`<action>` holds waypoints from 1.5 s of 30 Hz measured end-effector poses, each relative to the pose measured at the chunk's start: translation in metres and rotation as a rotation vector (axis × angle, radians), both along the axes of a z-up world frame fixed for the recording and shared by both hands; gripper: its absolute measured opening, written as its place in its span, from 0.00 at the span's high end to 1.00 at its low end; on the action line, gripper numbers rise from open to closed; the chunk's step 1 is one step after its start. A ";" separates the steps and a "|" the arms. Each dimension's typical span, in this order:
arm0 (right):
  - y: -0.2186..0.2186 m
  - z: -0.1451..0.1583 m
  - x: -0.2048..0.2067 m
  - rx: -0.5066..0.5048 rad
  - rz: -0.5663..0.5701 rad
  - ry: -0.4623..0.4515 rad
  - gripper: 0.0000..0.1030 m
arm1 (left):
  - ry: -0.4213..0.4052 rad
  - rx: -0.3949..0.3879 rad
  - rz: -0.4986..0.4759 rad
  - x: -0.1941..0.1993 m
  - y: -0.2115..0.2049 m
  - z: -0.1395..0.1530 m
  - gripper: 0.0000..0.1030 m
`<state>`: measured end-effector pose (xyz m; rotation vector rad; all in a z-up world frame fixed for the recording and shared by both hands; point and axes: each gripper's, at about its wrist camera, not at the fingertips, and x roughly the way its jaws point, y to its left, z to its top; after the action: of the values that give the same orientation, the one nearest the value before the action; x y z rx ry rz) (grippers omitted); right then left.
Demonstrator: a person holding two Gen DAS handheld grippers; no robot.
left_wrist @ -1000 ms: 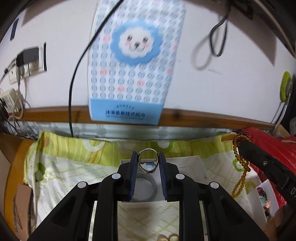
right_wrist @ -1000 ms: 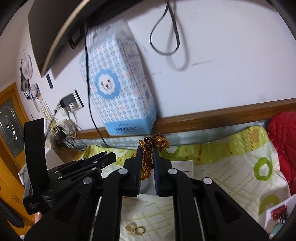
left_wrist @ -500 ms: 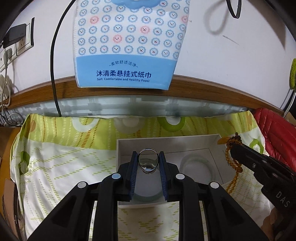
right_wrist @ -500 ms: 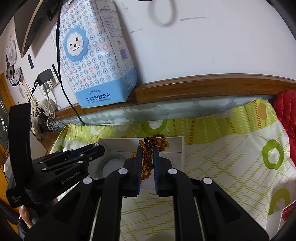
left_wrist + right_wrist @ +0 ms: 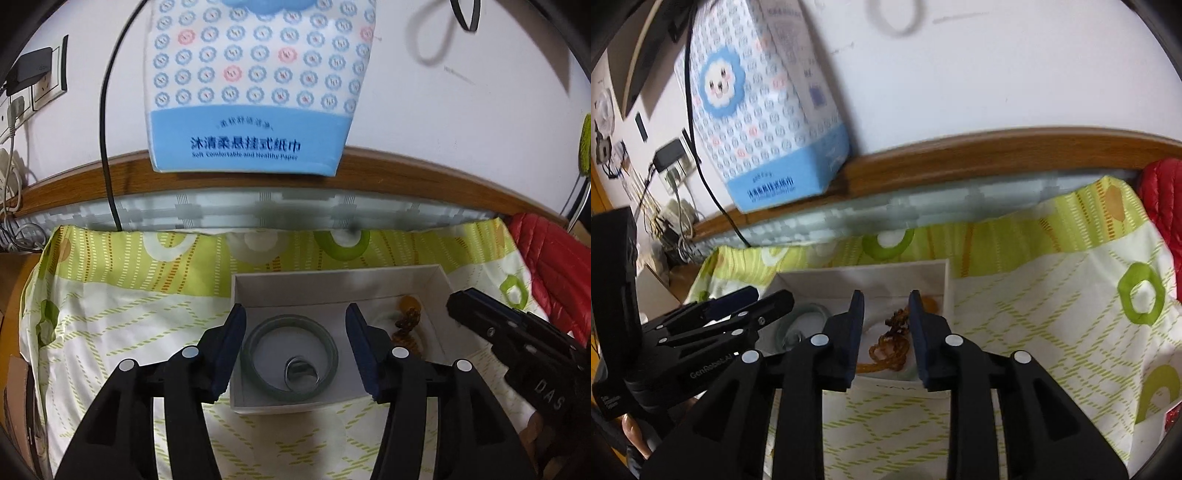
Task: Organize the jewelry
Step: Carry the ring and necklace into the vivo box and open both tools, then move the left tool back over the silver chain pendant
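A white open box sits on the green patterned cloth. A pale green jade bangle lies in its left part, with a silver ring inside the bangle. An amber bead necklace lies heaped in the right part; it also shows in the right wrist view. My left gripper is open and empty just above the bangle. My right gripper is open and empty above the beads. The box and bangle also show in the right wrist view.
A blue-and-white tissue pack hangs on the wall above a wooden rail. A red padded item lies at the right. Wall sockets and cables are at the far left.
Both grippers lowered to the box and opened. The silver ring dropped from my left gripper into the bangle; the bead necklace dropped from my right gripper into the box's right part.
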<state>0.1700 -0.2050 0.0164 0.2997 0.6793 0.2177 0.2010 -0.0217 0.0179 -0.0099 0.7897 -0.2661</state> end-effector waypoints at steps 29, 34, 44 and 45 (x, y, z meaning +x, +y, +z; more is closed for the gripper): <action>0.011 0.063 -0.099 -0.026 0.042 -0.197 0.72 | -0.166 0.033 0.033 -0.098 0.019 0.046 0.22; 0.014 0.041 -0.131 -0.096 0.040 -0.174 0.71 | -0.178 0.095 0.049 -0.139 0.024 0.029 0.19; 0.027 -0.024 -0.161 -0.226 0.050 -0.020 0.54 | -0.074 0.225 0.044 -0.165 0.021 -0.025 0.07; 0.030 -0.026 -0.161 -0.224 0.065 -0.013 0.53 | -0.069 0.234 0.041 -0.165 0.018 -0.026 0.07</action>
<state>0.0088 -0.1749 -0.0094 0.0623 0.6946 0.2030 0.0359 -0.0034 -0.0086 0.2027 0.7471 -0.1337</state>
